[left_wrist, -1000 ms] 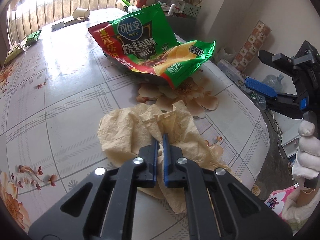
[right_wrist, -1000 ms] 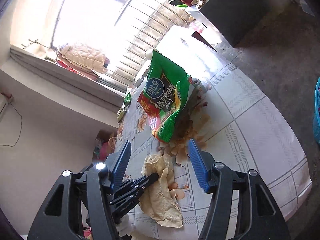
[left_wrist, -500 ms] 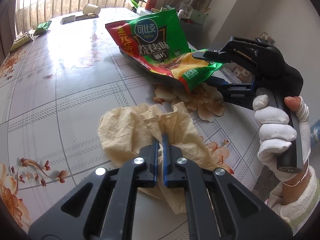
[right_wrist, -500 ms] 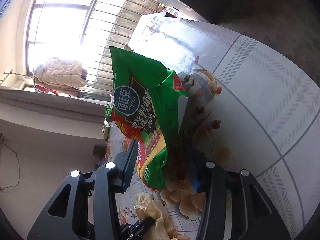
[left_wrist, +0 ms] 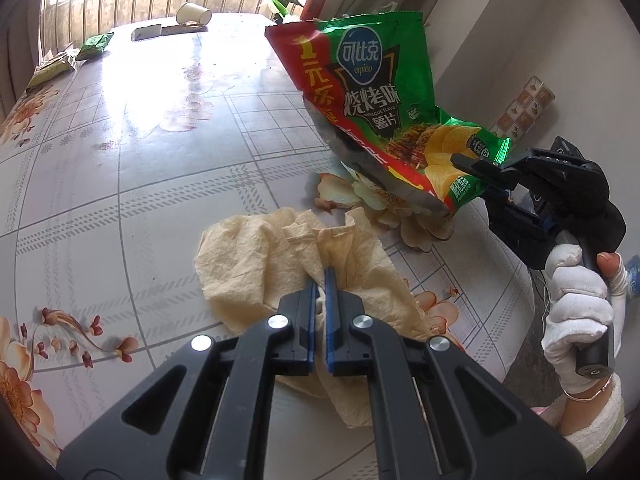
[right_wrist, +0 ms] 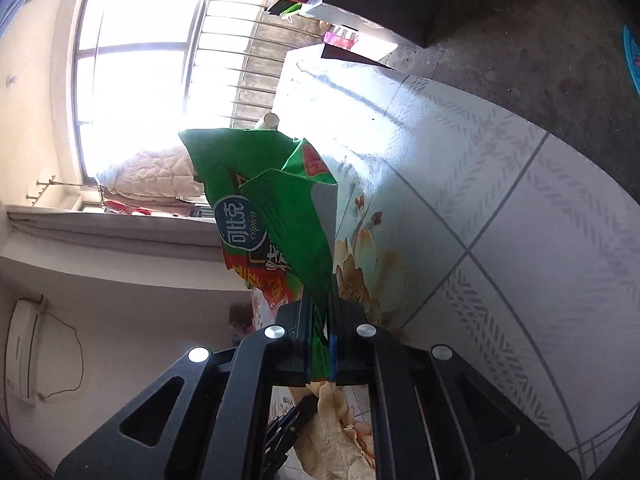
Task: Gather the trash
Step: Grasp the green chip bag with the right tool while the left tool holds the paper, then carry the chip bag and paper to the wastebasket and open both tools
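Left wrist view: the left gripper (left_wrist: 319, 276) is clamped tight on a crumpled yellowish paper napkin (left_wrist: 280, 264) lying on the floral tablecloth (left_wrist: 120, 184). Off to the side, the right gripper (left_wrist: 472, 166) has just been closing and now pinches the bottom corner of the green chip bag (left_wrist: 380, 108), tipping it up off the table with only its lower edge near the cloth. The right wrist view shows that foil squeezed between its pads. Both look featherlight. I'd guess the foil is crinkly and slick, so gripping the seam edge makes sense, while the napkin is soft and bunches anywhere.
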Demonstrator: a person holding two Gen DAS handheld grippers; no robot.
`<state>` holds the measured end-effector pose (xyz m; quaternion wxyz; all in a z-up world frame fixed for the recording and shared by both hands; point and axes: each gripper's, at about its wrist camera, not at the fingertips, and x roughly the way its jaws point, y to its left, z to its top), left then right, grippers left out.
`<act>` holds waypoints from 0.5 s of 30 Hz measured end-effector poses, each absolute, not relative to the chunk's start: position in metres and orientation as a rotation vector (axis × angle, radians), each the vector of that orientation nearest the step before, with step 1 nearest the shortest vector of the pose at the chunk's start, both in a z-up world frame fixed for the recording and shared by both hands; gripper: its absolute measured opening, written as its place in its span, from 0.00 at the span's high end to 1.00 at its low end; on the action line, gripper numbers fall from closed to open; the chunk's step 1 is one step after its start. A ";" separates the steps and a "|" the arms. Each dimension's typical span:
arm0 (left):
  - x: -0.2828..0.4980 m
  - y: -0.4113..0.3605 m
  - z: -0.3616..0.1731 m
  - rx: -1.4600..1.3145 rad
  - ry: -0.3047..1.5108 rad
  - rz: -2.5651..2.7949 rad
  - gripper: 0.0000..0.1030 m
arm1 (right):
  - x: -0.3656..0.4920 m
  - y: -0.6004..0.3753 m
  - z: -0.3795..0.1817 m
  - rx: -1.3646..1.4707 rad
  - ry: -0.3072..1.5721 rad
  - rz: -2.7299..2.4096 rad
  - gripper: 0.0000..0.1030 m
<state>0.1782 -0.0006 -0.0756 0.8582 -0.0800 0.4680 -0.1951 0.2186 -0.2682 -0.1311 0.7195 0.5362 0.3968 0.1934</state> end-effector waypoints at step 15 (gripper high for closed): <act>0.173 -0.034 -0.024 -0.142 0.882 -0.483 0.98 | 0.098 -0.405 -0.106 1.343 0.576 0.310 0.94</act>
